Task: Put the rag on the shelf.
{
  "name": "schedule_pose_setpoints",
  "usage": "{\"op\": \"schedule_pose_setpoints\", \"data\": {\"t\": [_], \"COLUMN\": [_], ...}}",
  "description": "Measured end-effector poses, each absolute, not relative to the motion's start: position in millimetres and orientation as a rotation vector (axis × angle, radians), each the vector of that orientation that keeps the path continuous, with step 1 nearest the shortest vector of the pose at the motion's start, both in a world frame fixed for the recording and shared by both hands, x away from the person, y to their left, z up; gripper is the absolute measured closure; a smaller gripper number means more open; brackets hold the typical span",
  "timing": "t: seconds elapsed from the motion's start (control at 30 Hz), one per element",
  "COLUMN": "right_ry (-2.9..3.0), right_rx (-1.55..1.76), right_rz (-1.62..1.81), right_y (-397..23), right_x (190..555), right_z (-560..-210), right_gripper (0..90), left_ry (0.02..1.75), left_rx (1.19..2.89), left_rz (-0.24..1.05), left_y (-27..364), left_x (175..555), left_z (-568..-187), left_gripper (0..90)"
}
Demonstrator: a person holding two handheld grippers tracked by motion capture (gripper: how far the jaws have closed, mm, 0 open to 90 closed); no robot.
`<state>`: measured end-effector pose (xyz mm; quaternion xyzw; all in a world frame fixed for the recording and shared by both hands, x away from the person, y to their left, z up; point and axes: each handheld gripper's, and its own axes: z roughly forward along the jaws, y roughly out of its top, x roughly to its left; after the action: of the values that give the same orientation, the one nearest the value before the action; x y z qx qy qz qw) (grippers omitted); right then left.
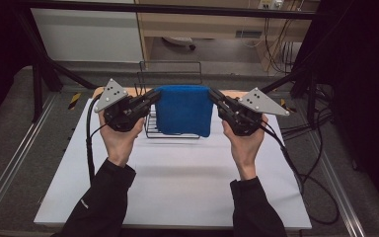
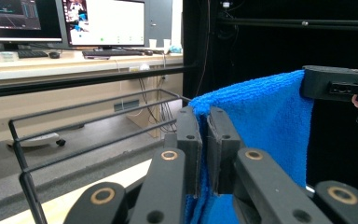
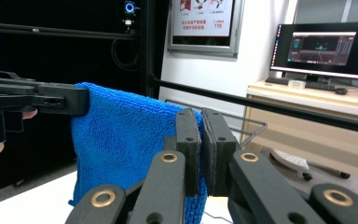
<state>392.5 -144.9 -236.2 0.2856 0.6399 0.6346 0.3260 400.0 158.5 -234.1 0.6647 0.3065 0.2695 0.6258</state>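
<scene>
Both sets of tongs are clamped on the blue towel [image 1: 184,109], left tongs [image 1: 154,96] pinching its nine o'clock top corner, right tongs [image 1: 213,95] its three o'clock corner, the cloth hanging folded above the white surface [image 1: 187,182], before the wire rack [image 1: 150,129].

The high view is looking forward and down from above the person's side of the white table [image 1: 177,187], taking in both forearms. Each gripper view is riding on its gripper, looking level along its own black jaws — very close. Both are facing inward across the blue towel [image 1: 184,109], so each is catching the opposite gripper — the left gripper [image 3: 81,100], the right gripper [image 2: 307,84].
</scene>
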Motion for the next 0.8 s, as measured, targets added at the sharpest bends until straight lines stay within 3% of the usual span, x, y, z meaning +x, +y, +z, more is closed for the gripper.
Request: {"op": "schedule_pose_setpoints", "data": {"t": [0.8], "right_ry": [1.609], "right_rx": [0.697], "right_rz": [1.679], "right_y": [-123], "right_x": [413], "right_z": [-190], "right_gripper": [86.7], "left_ry": [0.703], "left_rx": [1.448], "left_rz": [0.671], "left_y": [176], "left_x": [415], "left_z": [-189], "left_gripper": [84.6]}}
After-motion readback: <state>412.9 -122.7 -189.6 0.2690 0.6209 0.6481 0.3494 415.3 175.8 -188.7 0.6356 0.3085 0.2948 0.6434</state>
